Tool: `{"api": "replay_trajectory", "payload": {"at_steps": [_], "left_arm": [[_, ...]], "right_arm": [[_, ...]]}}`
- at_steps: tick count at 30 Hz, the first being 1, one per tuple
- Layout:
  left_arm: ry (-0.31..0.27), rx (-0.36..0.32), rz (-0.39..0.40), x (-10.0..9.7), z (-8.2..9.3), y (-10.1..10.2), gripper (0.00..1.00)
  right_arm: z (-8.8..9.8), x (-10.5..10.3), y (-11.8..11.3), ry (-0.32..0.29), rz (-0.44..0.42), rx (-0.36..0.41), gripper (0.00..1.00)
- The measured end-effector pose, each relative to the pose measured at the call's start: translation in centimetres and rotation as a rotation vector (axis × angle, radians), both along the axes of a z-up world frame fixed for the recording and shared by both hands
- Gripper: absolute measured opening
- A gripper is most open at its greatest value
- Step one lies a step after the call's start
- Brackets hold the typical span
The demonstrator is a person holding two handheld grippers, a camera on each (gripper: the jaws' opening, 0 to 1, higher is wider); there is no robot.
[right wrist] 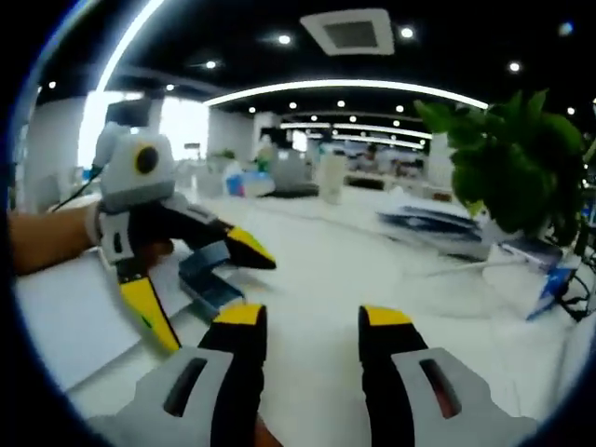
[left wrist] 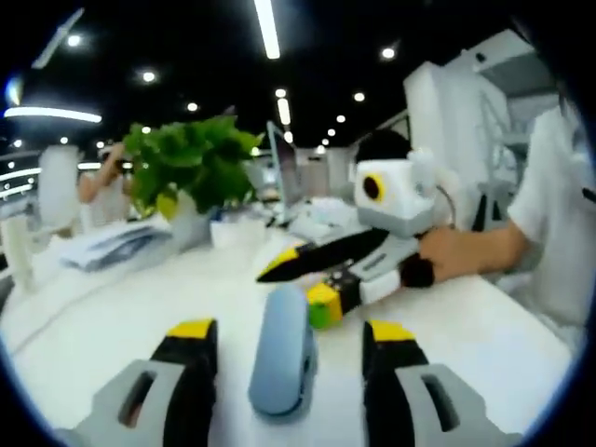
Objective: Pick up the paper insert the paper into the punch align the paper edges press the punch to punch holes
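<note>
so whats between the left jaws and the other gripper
In the left gripper view, the blue hole punch lies on the white table between the open left jaws, with the right gripper just beyond it.

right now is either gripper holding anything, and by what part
Nothing is held. The left gripper stands open around the blue punch; the right gripper is open over bare table.

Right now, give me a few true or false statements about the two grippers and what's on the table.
1. The left gripper is open, with the punch between its jaws. True.
2. The right gripper is shut on a sheet of paper. False: its jaws are apart and hold nothing.
3. A green plant stands on the white table. True.
4. The punch is red. False: it is blue-grey.
</note>
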State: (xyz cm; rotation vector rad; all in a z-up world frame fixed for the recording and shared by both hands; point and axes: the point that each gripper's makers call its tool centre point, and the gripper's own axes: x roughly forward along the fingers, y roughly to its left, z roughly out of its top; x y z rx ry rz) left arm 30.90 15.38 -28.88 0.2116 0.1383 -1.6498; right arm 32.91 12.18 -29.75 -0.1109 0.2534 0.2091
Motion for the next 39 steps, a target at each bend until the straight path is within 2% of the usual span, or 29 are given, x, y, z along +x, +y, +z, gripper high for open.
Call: {"api": "replay_trajectory", "payload": {"at_steps": [4,7,10,15,19,39], "left_arm": [[-0.006,-0.002,-0.003,-0.1,0.0,0.1,0.58],[-0.012,0.000,0.005,0.4,0.0,0.0,0.54],[-0.017,-0.002,0.013,0.6,-0.1,0.1,0.50],[-0.035,0.008,0.023,0.9,-0.3,0.0,0.47],[-0.032,-0.002,0.038,1.5,-0.2,-0.1,0.39],[-0.028,0.002,0.039,1.4,-0.4,-0.1,0.28]], "right_arm": [[0.0,0.2,0.2,-0.005,0.007,-0.013,0.39],[0.1,0.2,0.0,-0.007,0.000,-0.010,0.41],[0.9,-0.1,-1.4,-0.040,-0.054,0.072,0.41],[0.8,-0.3,-2.2,-0.034,-0.079,0.093,0.40],[0.9,-0.3,-2.0,-0.034,-0.076,0.102,0.40],[1.1,-0.3,-1.4,-0.041,-0.048,0.126,0.28]]}}
